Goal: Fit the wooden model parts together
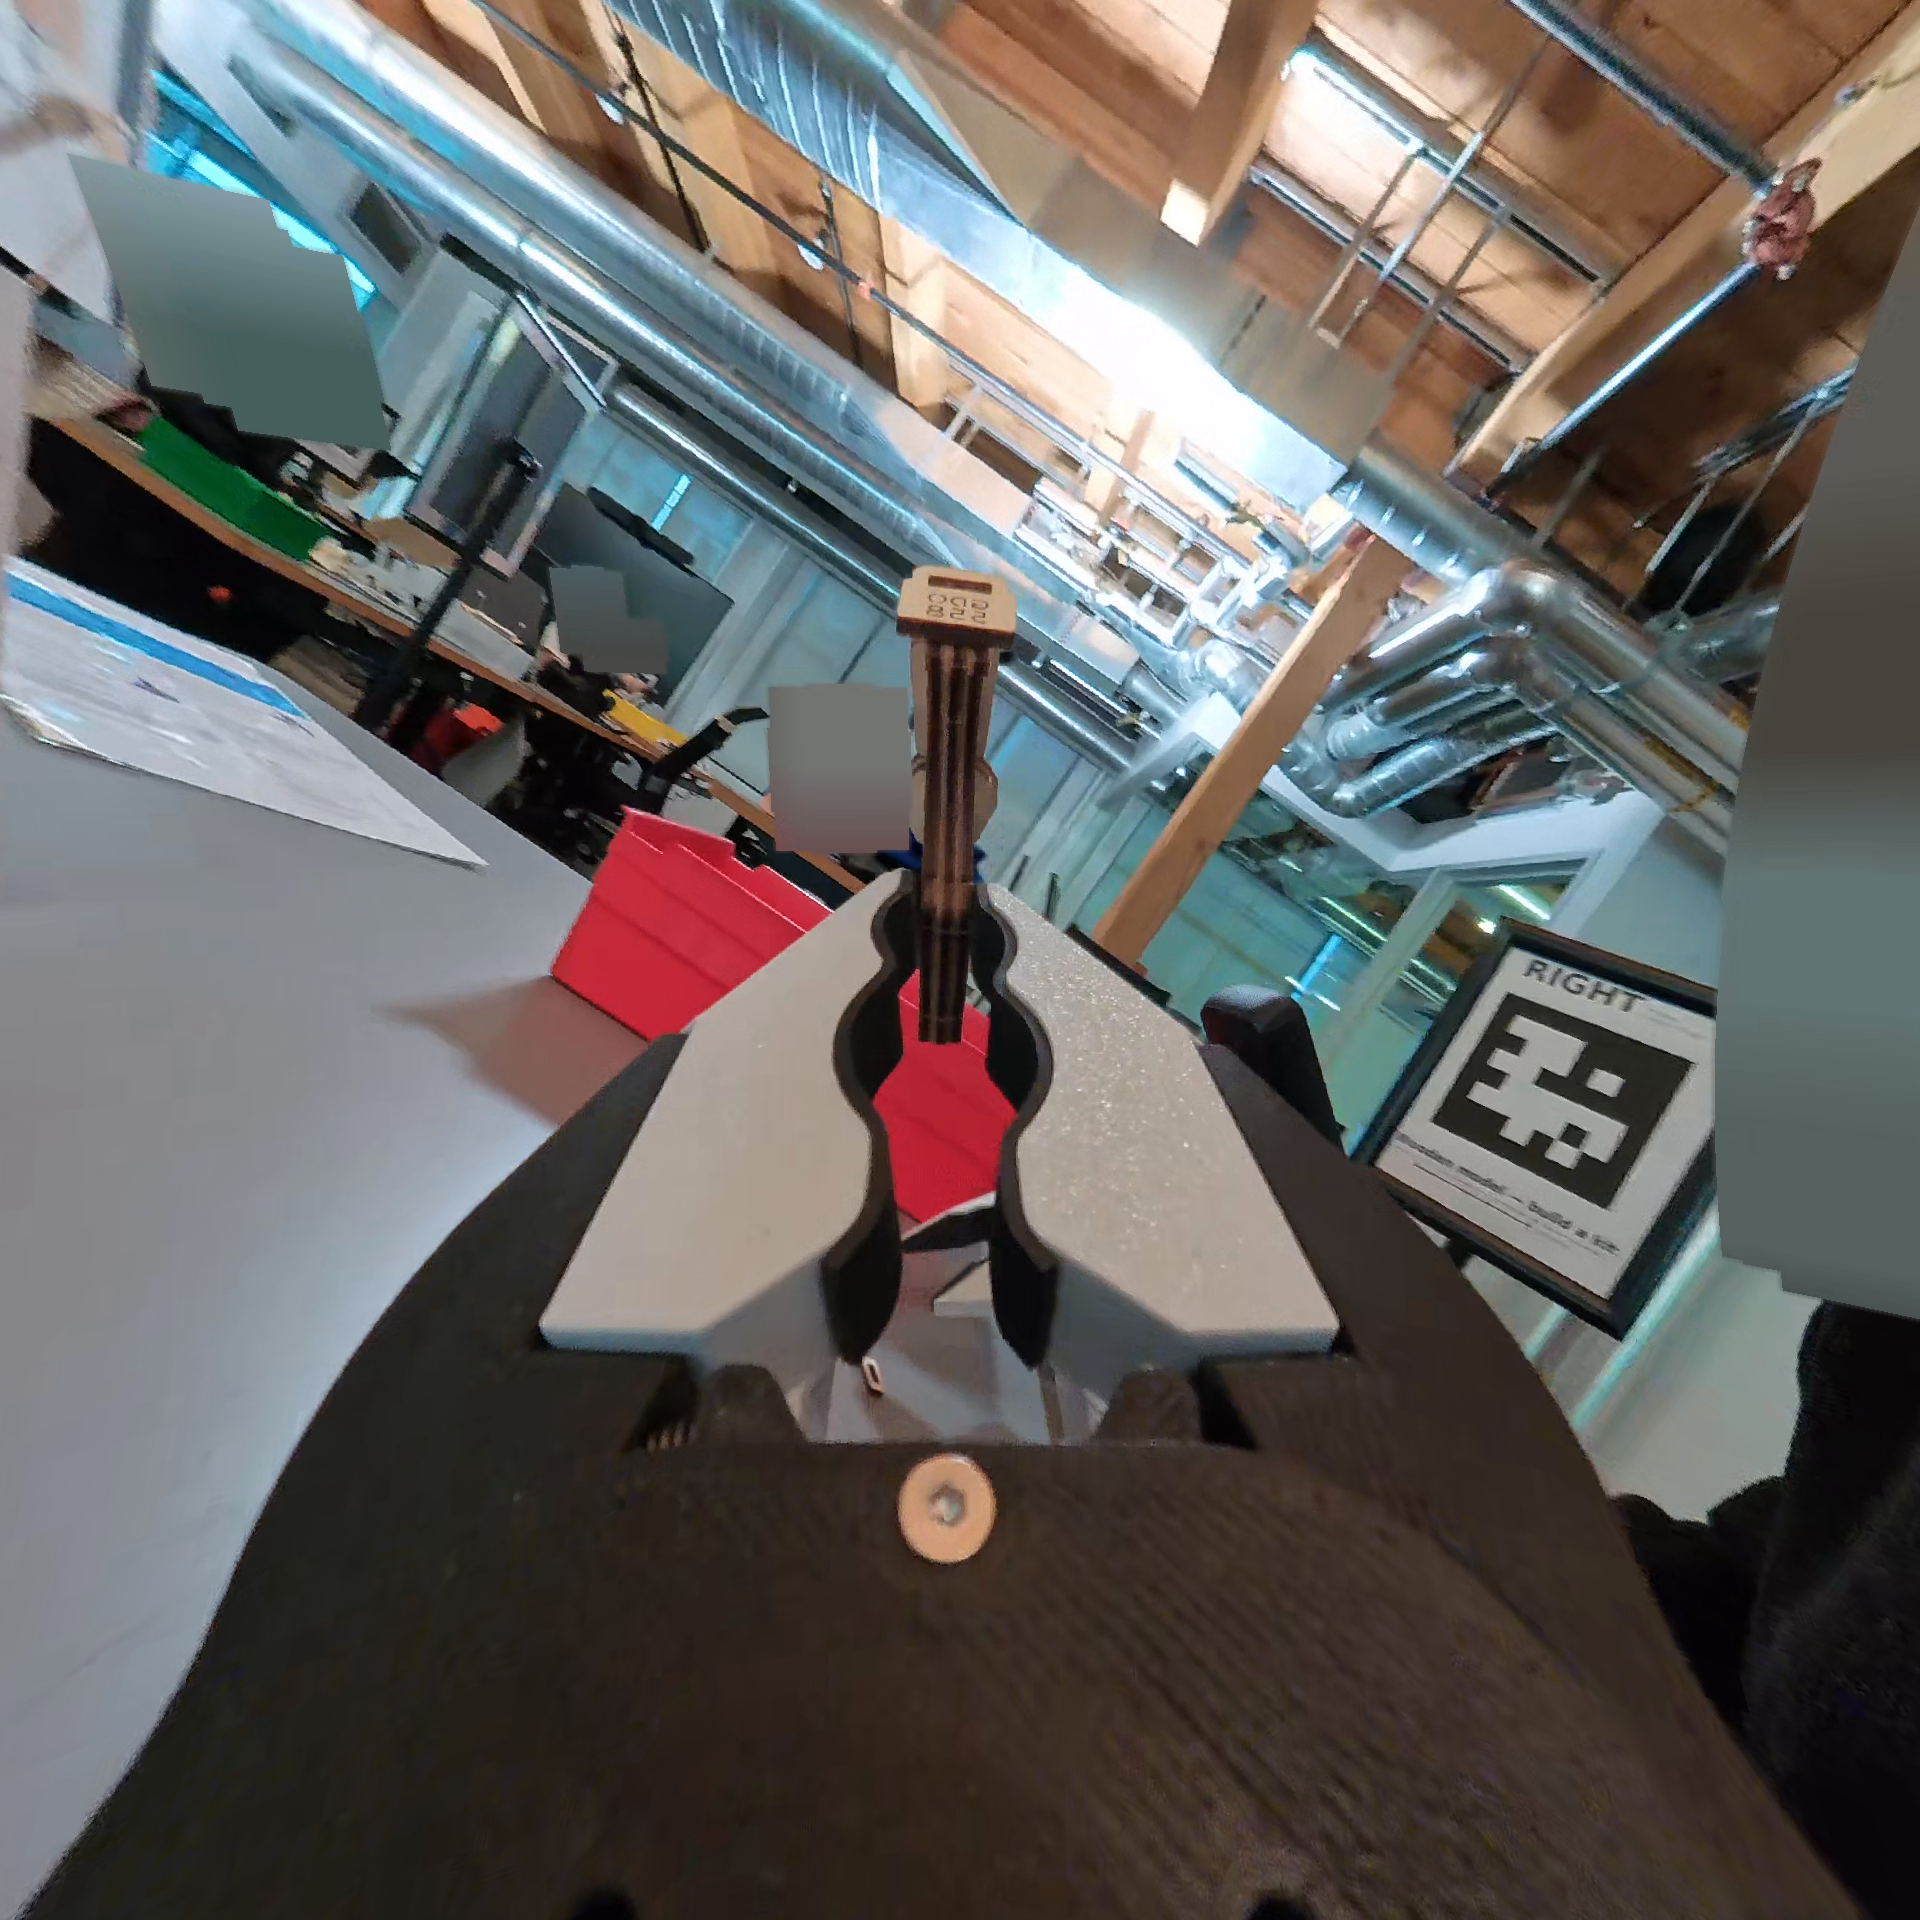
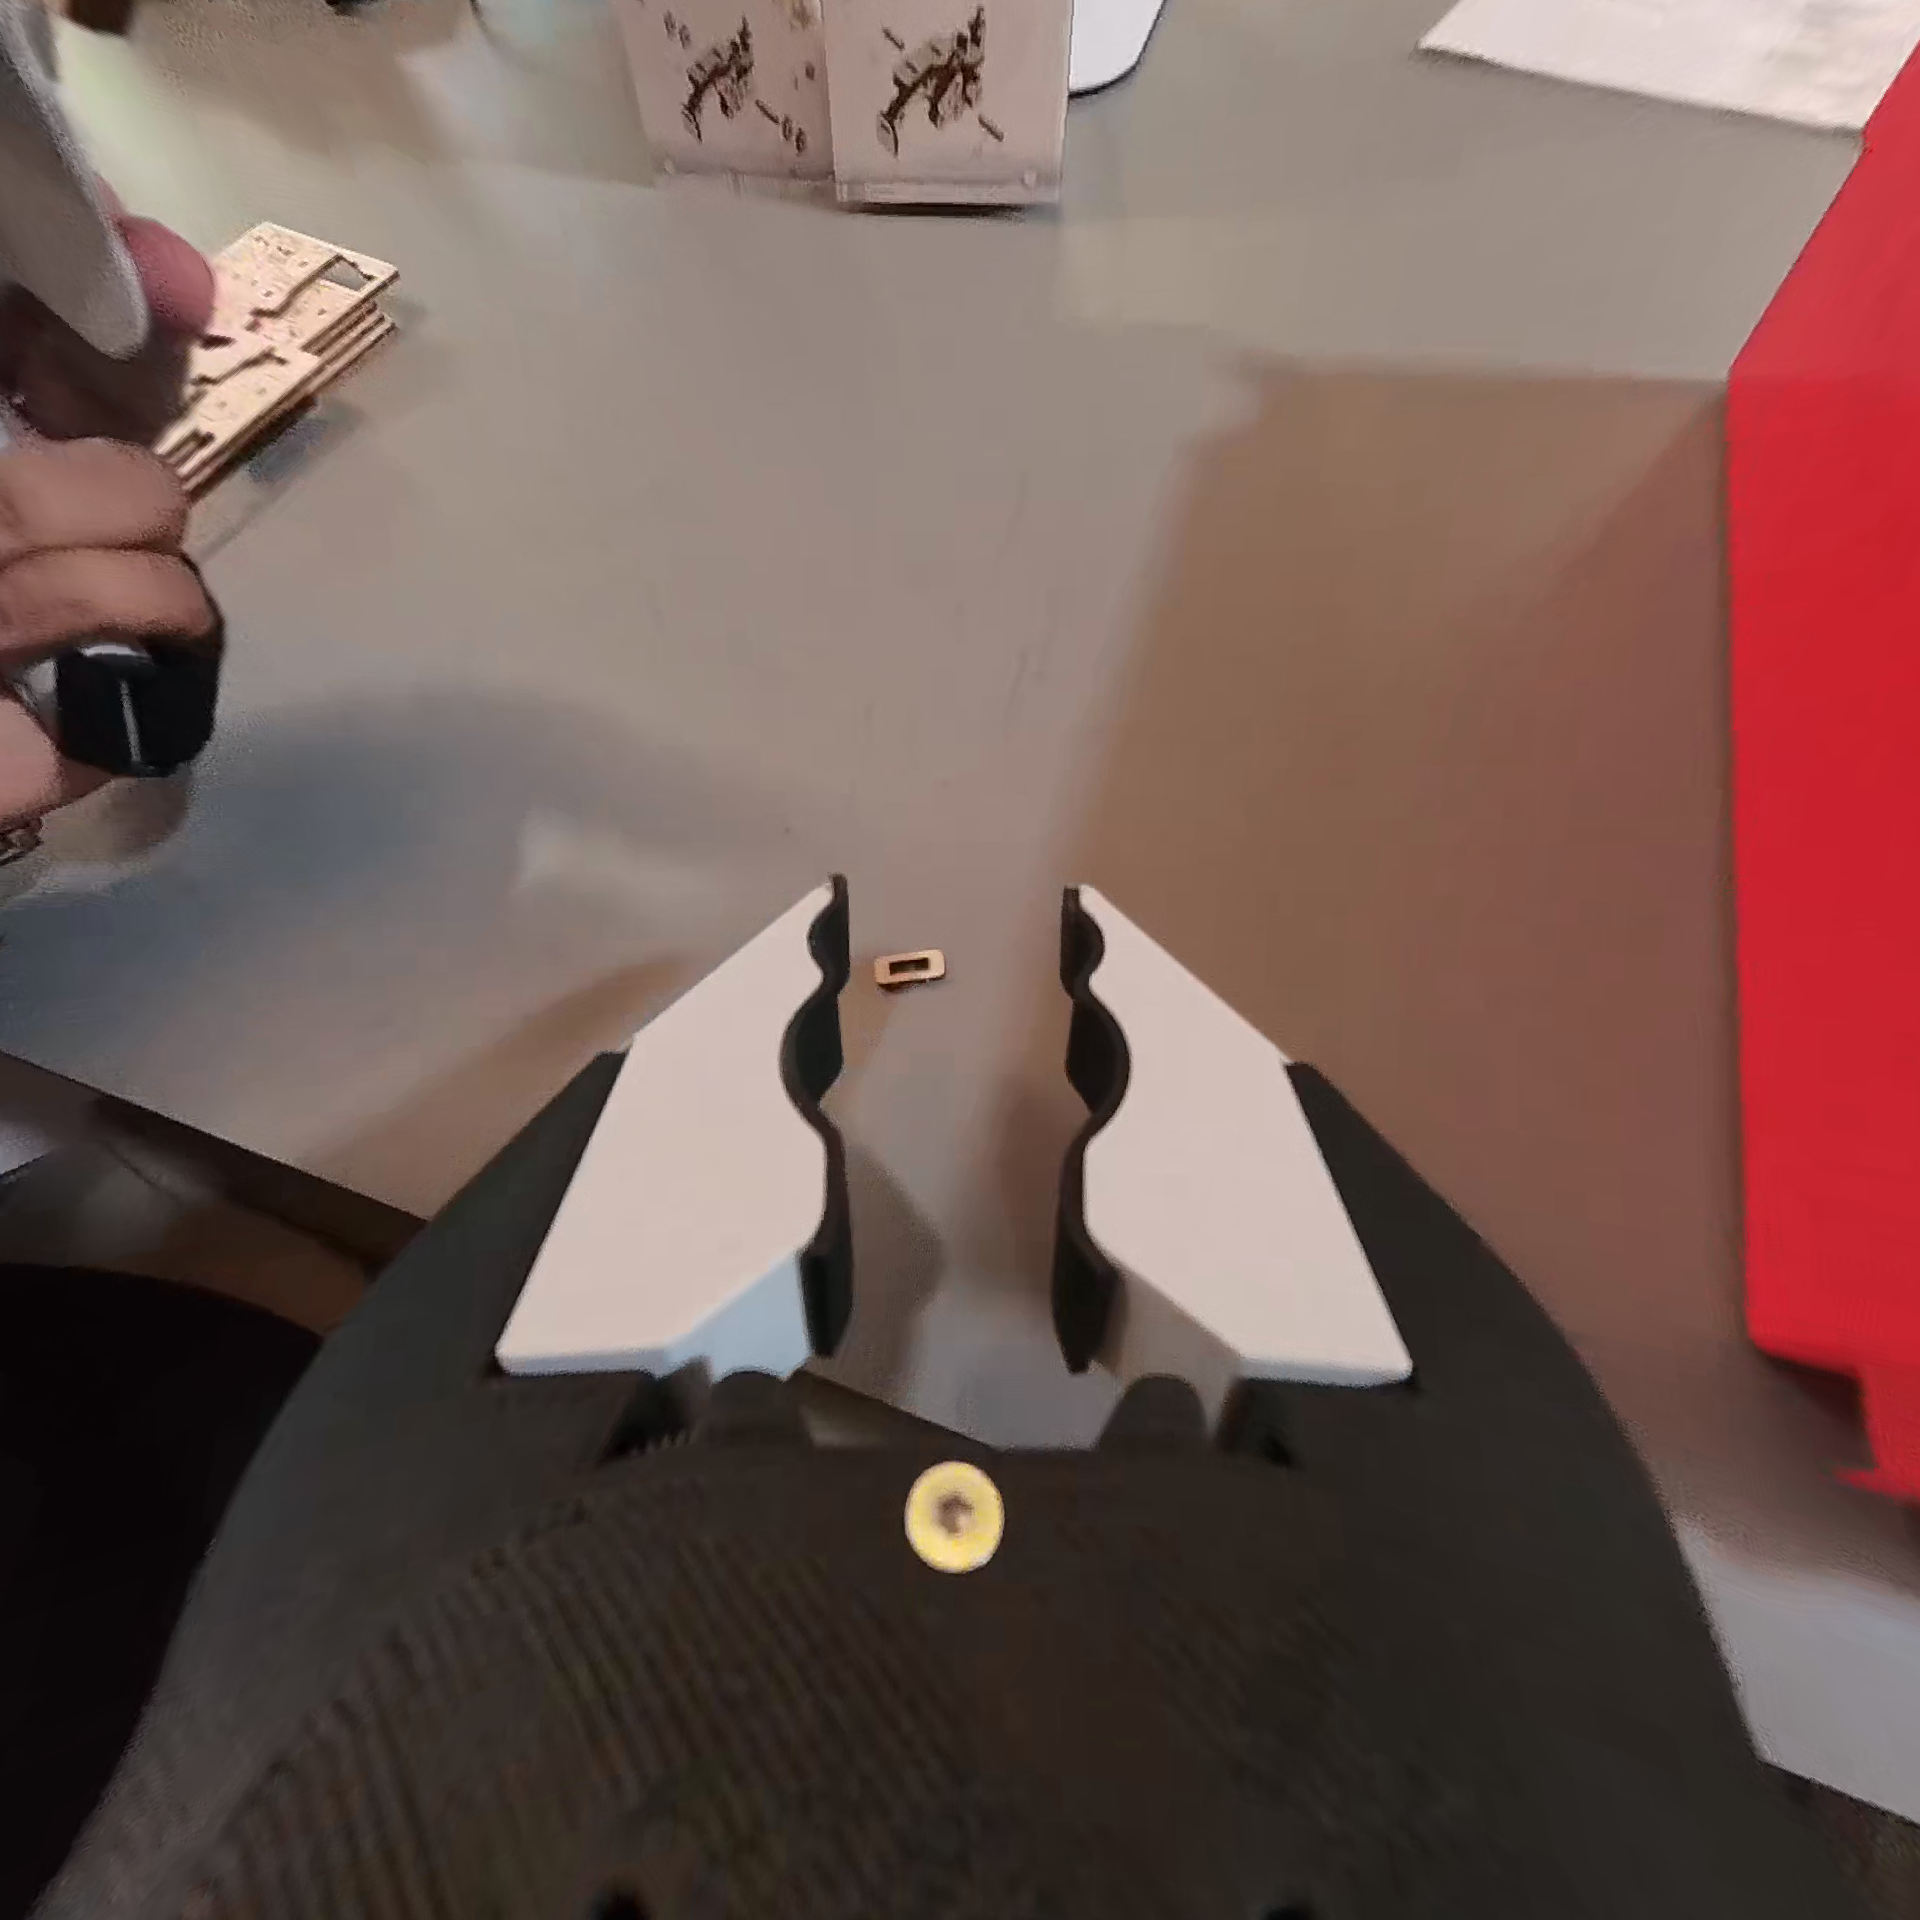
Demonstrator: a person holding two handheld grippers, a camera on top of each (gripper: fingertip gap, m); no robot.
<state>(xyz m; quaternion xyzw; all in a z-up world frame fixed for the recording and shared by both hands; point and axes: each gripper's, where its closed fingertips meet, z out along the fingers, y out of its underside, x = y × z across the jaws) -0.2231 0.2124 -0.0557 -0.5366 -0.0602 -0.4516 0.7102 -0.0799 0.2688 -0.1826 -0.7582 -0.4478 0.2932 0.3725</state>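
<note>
My left gripper (image 1: 943, 902) is shut on a wooden model part (image 1: 951, 769), a stack of thin layered strips with a flat slotted cap on top; it stands upright out of the fingertips, tilted up toward the ceiling. My right gripper (image 2: 956, 904) is open and empty just above the grey table (image 2: 727, 520). A small flat wooden ring piece (image 2: 910, 969) with a rectangular slot lies on the table between the fingertips, nearer the left fingertip (image 2: 826, 920). A hand (image 2: 73, 582) at the left edge holds the other gripper's handle.
A red bin (image 2: 1839, 831) stands close on the right; it also shows in the left wrist view (image 1: 675, 925). A stack of wooden cut-out sheets (image 2: 281, 343) lies at far left. Two picture cards (image 2: 852, 94) stand at the back. A framed marker sign (image 1: 1548, 1112) stands right. About 20 cm separates my left fingertips from my right.
</note>
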